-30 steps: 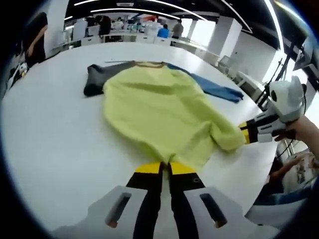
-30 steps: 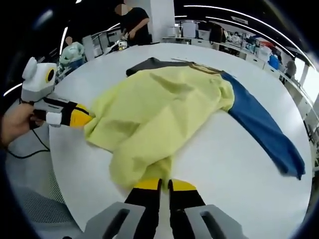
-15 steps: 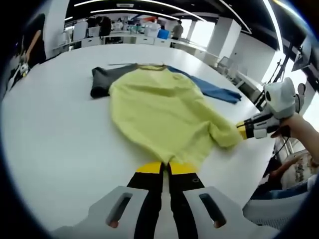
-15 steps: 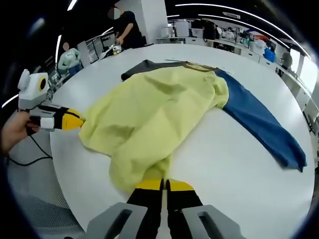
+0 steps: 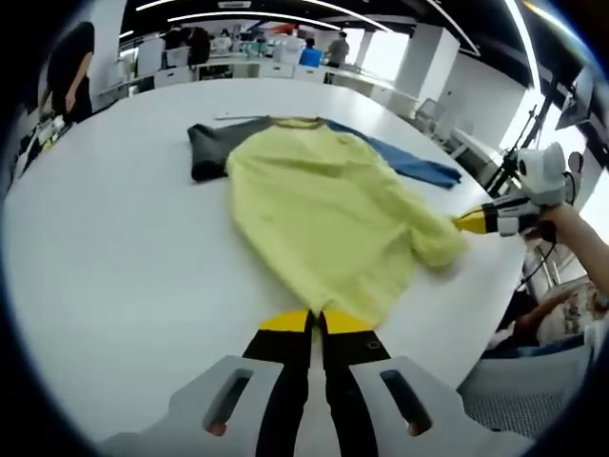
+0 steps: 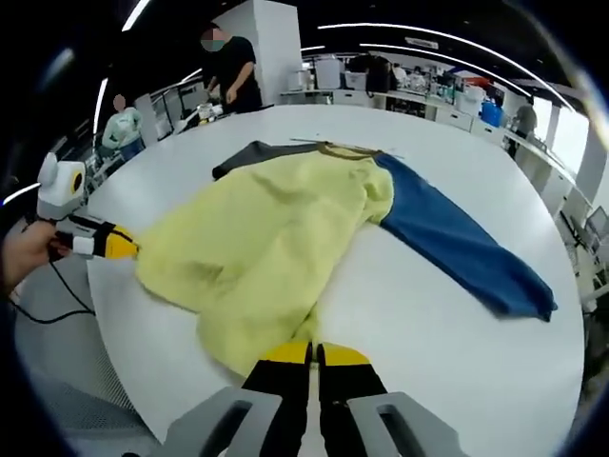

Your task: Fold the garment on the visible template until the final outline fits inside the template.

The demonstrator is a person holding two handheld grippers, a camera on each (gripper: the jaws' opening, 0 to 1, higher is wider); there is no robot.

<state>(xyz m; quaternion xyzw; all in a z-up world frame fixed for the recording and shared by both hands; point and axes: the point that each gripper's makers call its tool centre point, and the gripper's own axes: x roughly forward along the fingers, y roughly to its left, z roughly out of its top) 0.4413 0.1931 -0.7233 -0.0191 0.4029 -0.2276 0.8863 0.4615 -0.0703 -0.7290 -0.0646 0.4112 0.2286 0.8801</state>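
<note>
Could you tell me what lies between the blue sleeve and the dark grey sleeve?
The yellow body of the garment, with its collar, lies between the blue sleeve and dark grey sleeve in the right gripper view.

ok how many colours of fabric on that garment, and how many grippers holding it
yellow body: 1
blue sleeve: 1
dark grey sleeve: 1
grippers shut on the hem: 2, left gripper and right gripper
total: 3 fabric colours, 2 grippers

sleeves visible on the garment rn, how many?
2: a blue sleeve stretched out flat on the table, and a dark grey sleeve poking out behind the yellow body.
</note>
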